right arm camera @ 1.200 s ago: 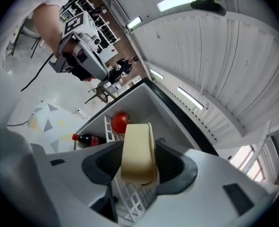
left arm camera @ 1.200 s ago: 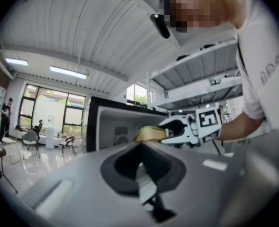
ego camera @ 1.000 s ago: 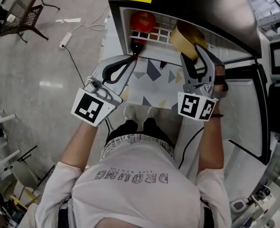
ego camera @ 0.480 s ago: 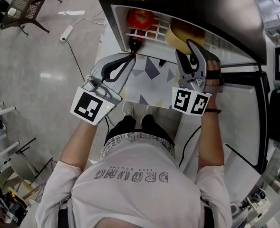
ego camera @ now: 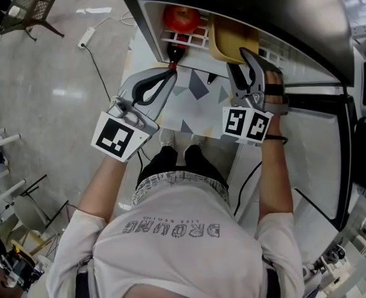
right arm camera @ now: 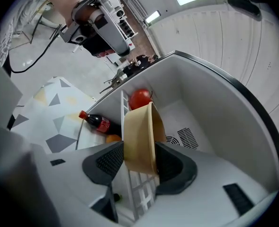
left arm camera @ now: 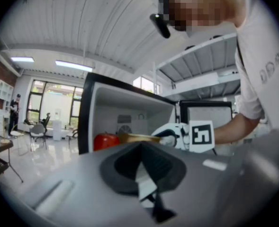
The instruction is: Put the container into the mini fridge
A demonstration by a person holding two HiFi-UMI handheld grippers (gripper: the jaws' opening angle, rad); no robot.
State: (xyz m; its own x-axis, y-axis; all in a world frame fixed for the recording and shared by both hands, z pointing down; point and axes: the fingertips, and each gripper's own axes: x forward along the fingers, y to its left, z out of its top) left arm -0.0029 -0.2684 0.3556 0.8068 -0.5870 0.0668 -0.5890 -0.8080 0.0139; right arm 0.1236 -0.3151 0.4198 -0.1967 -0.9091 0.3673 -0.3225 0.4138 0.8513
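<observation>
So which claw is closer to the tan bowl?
Right. The right gripper has the tan bowl between its closing jaws, inside the mini fridge. The left gripper hangs to the bowl's left, in front of the fridge, not touching it.

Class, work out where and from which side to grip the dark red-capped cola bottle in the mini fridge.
Grip the dark cola bottle by its neck, probably from the open front: it lies on its side, cap outward, beneath the white wire shelf, which blocks coming from above.
</observation>
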